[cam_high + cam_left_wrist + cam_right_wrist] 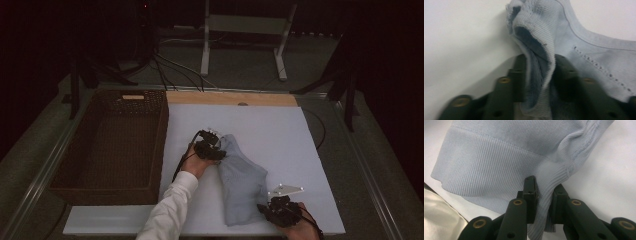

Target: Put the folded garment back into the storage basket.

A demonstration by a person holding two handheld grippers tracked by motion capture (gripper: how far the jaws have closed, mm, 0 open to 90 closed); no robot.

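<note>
A light blue knit garment [242, 180] lies folded and rumpled on the white board [280, 130]. My left gripper [217, 148] is at its far end, near the board's middle. In the left gripper view my left gripper [539, 72] is shut on a raised fold of ribbed edge of the garment [599, 55]. My right gripper [265, 206] is at the near end, by the board's front edge. In the right gripper view my right gripper [544, 197] pinches the ribbed hem of the garment [499, 157], which bunches up between the pads.
An empty dark wicker basket [161, 145] stands along the board's left side. A wooden strip [230, 98] borders the back edge. Beyond it are a white stand's legs [205, 60] and cables on the floor. A white sleeve [167, 210] reaches in from the front.
</note>
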